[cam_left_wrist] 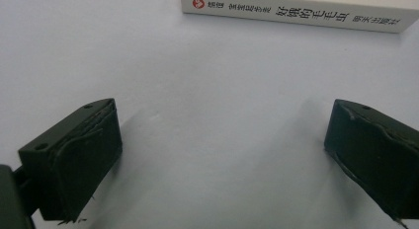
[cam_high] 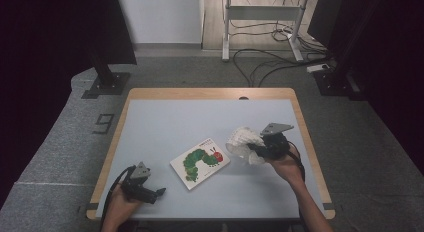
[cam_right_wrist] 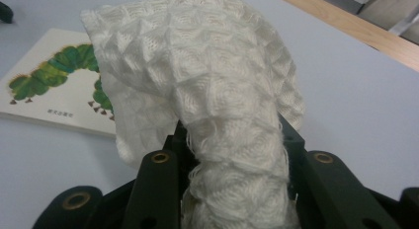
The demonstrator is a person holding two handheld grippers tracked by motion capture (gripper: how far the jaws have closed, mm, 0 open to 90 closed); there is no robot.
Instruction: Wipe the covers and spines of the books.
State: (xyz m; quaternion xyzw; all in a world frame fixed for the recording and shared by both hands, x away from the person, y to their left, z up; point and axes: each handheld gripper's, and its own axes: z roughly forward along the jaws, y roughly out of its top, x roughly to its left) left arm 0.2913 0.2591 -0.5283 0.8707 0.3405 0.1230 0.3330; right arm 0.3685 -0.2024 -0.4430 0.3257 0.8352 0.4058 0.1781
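- Right of the book, right gripper holds a bunched white cloth, jaws clamped narrow on it, lifted off the table.
- Left gripper rests near the front edge, jaws wide, empty.
- Keep the grip firm; carry the cloth clear of the book.
- Right gripper view shows the waffle weave; left gripper view shows the book's spine text.

Grey carpet, cables, desk frame
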